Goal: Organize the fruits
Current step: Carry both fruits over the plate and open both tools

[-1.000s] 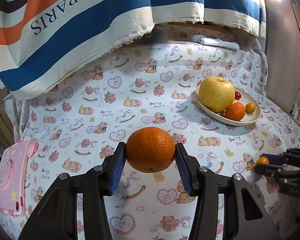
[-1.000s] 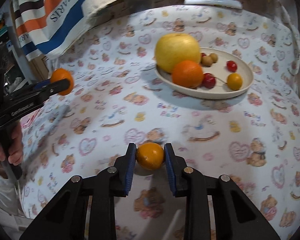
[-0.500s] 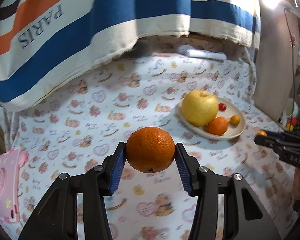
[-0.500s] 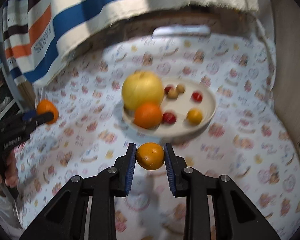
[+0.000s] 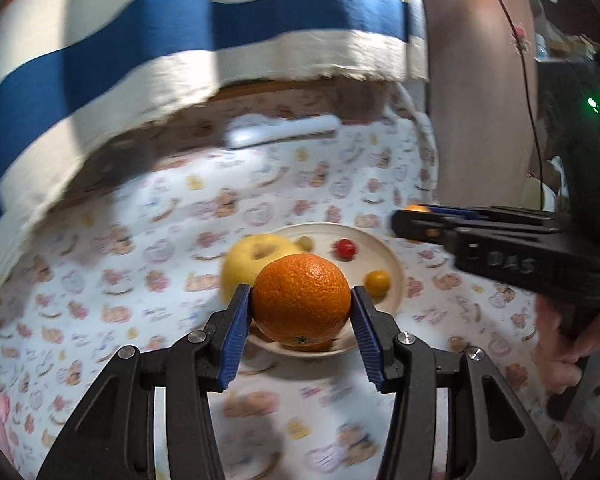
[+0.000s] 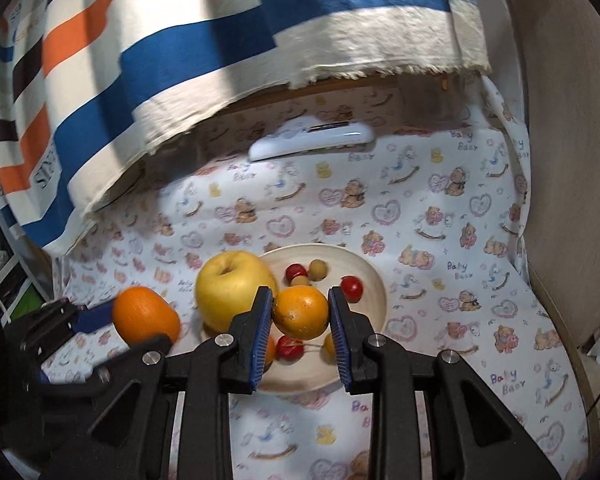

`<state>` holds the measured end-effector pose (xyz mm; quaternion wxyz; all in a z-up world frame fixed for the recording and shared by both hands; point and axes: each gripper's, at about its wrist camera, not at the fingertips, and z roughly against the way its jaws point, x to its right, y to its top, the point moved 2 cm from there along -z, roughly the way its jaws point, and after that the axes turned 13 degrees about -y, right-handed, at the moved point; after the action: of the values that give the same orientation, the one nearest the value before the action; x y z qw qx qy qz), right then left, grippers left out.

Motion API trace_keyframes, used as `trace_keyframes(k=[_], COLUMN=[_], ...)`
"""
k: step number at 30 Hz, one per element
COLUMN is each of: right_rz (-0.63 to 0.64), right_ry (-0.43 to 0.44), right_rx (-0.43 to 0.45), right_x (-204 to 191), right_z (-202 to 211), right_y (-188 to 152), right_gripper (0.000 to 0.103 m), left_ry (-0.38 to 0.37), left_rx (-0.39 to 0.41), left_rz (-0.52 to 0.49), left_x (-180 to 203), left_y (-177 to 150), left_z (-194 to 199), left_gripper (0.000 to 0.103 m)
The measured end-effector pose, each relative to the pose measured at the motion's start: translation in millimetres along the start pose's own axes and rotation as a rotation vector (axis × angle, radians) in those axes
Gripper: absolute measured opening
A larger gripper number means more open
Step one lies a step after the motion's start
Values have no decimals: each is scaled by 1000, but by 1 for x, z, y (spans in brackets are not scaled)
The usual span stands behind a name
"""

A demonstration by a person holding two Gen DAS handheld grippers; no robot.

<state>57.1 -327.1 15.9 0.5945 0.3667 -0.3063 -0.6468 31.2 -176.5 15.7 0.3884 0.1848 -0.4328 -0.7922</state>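
Each tool grips fruit, left tool (image 5: pixel 301 308) an orange (image 5: pixel 301 298), right tool (image 6: pixel 300 312) a tangerine (image 6: pixel 300 312); lower both gently into bare plate (image 6: pixel 374 280) spots.

Both fisheye views bent straight lines hard toward the rims, with black corners. The left wrist view was smeared by motion: the cloth (image 5: pixel 148 280) prints, the striped towel (image 5: pixel 180 56) and the plate (image 5: pixel 380 248) ran soft, while the orange (image 5: pixel 301 304) at centre stayed sharp. A bright lamp glared at the top right edge. The right wrist view was crisper at right, blurred at left and lower centre. A white bar (image 6: pixel 312 140) gleamed under the towel's shadow.
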Motion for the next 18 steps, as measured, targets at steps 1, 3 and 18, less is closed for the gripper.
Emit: trace_keyframes(k=[1, 3, 18], right_rz=[-11, -45, -92], right_ry=[3, 6, 24], right_rx=[-5, -14, -171], right_x=[3, 15, 39], right_z=[-3, -9, -56], right_y=[0, -1, -20], right_gripper=[30, 30, 30], left_ry=[-4, -14, -40], left_rx=[-9, -25, -100], left_rz=[-10, -24, -15], left_x=[4, 12, 25], left_y=[1, 2, -3], left_z=[-6, -16, -66], left_gripper=[48, 48, 48])
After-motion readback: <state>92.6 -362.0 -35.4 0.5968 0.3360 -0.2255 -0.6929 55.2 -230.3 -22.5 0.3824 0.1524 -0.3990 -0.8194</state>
